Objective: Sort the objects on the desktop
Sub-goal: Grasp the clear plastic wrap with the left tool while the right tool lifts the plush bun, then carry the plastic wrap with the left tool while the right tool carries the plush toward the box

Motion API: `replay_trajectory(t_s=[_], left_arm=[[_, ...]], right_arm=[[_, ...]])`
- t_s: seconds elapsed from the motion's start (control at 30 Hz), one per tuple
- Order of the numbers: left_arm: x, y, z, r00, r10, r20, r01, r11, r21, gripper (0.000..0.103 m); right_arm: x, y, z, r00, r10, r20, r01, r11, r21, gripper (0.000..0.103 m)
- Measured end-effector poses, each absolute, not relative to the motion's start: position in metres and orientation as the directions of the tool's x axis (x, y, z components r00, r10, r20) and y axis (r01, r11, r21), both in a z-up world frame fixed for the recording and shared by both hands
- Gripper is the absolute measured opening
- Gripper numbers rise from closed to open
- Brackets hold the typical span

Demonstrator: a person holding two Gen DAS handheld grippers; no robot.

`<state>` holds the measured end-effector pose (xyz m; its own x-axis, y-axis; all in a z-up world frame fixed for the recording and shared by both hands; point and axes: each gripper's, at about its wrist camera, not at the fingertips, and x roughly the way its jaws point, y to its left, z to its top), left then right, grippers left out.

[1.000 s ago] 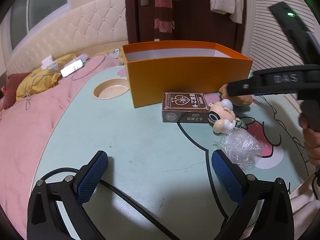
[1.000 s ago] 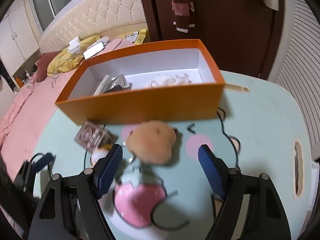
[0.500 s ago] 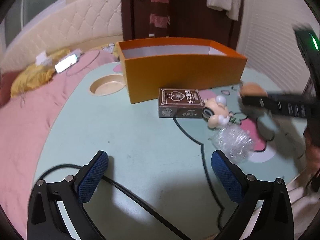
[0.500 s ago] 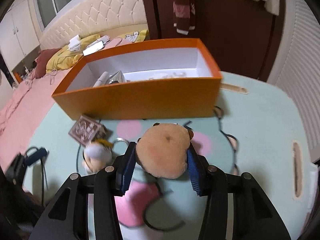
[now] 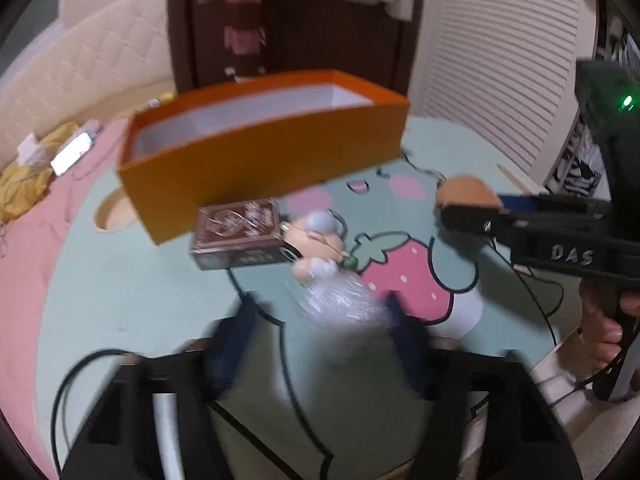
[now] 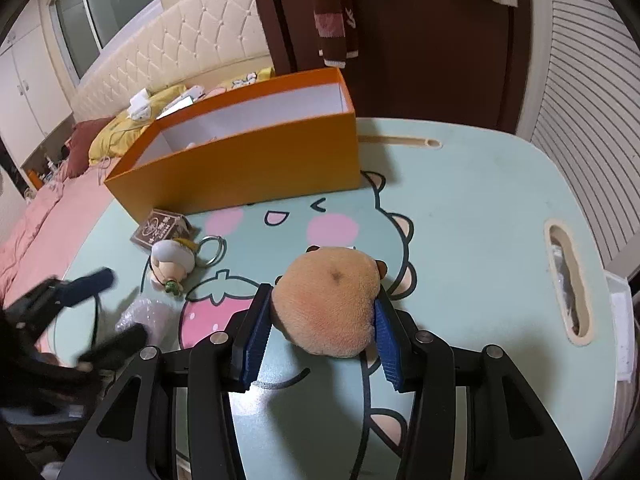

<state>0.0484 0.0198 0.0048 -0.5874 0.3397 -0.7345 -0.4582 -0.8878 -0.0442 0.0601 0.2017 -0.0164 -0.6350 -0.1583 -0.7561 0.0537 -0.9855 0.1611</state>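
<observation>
Bedroom setting: a mint-green cartoon-printed bench is carrying an open orange cardboard box beside a pink bed. The right hand-held gripper is clamping a round tan plush toy above the strawberry print; it looks soft and light, likely best squeezed across its middle. The left hand-held gripper is hanging spread around a crinkled clear plastic wrapper, blurred, gripping nothing.
</observation>
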Motion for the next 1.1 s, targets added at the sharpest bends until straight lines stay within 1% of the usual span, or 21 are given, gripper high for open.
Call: replay_trajectory(t_s=[0.07,0.13,0.23,0.33,0.47,0.63,0.87,1.1], left_arm=[[0.052,0.022,0.006,-0.595,0.338,-0.729,-0.468,-0.883,-0.027,0.030],[0.054,0.020,0.006,-0.590,0.347,-0.730,-0.469,-0.883,-0.041,0.030],[0.057,0.009,0.015,-0.610,0.357,-0.707,-0.450,-0.891,-0.061,0.030],[0.056,-0.002,0.032,-0.636,0.367,-0.678,-0.437,-0.896,-0.075,0.030],[0.047,-0.011,0.060,-0.679,0.361,-0.639,-0.421,-0.905,-0.065,0.030],[0.016,-0.012,0.086,-0.714,0.343,-0.611,-0.390,-0.919,-0.059,0.031],[-0.034,-0.002,0.099,-0.728,0.318,-0.608,-0.360,-0.931,-0.057,0.031],[-0.082,-0.002,0.089,-0.711,0.291,-0.640,-0.313,-0.946,-0.082,0.031]], right_arm=[[0.061,0.203,-0.015,-0.640,-0.156,-0.753,0.053,-0.986,0.159,0.049],[0.061,0.203,-0.015,-0.644,-0.155,-0.749,0.054,-0.986,0.158,0.049],[0.062,0.201,-0.012,-0.651,-0.160,-0.742,0.063,-0.986,0.157,0.049],[0.063,0.198,-0.005,-0.663,-0.168,-0.730,0.079,-0.985,0.154,0.049],[0.063,0.193,0.004,-0.678,-0.179,-0.712,0.101,-0.983,0.151,0.049],[0.050,0.182,0.026,-0.707,-0.207,-0.676,0.147,-0.978,0.146,0.049],[0.002,0.165,0.052,-0.741,-0.217,-0.636,0.186,-0.976,0.117,0.049],[-0.060,0.153,0.047,-0.709,-0.230,-0.667,0.187,-0.973,0.137,0.049]])
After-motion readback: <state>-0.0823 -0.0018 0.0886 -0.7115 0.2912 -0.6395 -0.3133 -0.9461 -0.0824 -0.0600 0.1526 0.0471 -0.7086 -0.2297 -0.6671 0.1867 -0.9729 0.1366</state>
